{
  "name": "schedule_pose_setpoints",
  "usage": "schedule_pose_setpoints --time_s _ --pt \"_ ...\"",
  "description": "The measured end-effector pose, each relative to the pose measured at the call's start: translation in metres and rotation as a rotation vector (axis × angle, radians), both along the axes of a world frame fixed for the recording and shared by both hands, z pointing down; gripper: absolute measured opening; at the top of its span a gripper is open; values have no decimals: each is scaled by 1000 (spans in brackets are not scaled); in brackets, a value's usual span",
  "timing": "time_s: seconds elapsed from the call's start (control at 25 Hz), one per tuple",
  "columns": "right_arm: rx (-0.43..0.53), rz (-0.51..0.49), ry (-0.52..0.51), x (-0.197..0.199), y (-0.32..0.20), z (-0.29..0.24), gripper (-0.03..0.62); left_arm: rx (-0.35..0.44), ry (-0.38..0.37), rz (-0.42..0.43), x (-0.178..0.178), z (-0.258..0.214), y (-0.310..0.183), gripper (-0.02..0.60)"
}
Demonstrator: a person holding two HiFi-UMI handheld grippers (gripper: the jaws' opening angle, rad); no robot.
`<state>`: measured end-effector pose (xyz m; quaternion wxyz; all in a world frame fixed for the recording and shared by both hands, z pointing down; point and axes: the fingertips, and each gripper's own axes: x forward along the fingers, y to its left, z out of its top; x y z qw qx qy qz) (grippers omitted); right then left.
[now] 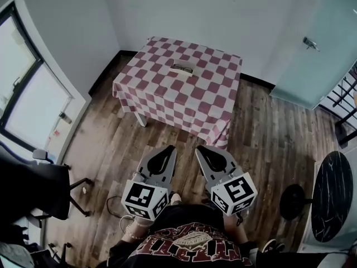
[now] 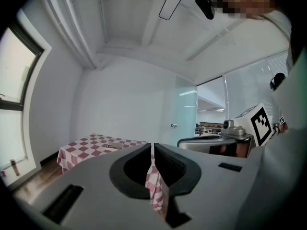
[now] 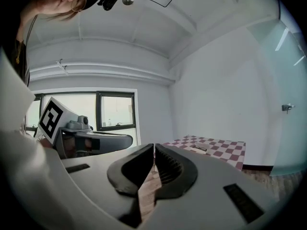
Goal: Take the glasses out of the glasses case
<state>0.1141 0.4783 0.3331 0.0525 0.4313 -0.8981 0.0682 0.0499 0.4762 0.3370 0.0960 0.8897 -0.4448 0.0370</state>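
Note:
A glasses case (image 1: 182, 68) lies open near the far middle of a table under a red-and-white checked cloth (image 1: 167, 91), with dark glasses in it. The case shows small in the left gripper view (image 2: 114, 146) and in the right gripper view (image 3: 200, 148). My left gripper (image 1: 170, 149) and right gripper (image 1: 200, 148) hang side by side over the wood floor, well short of the table. Both are shut and hold nothing.
A dark office chair (image 1: 33, 188) stands at the left by a large window (image 1: 25, 102). A round black marble-top table (image 1: 332, 197) is at the right. A pale glass door (image 1: 321, 43) is at the far right. Wood floor (image 1: 268, 144) surrounds the table.

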Motion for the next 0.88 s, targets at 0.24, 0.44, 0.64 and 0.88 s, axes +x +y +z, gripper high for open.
schedule_pose_setpoints --time_s 0.24,0.44,0.64,0.88 --pt "9 55 11 -5 -17 2 25 -9 -9 34 -2 3 -12 11" --pt "16 25 8 -11 -24 4 25 -21 -4 42 -1 8 -22 11" --pt "32 0 15 -5 -42 4 25 -45 -6 17 3 14 -42 11" --pt "21 -33 10 5 -82 1 25 -33 12 -25 12 5 -78 11"
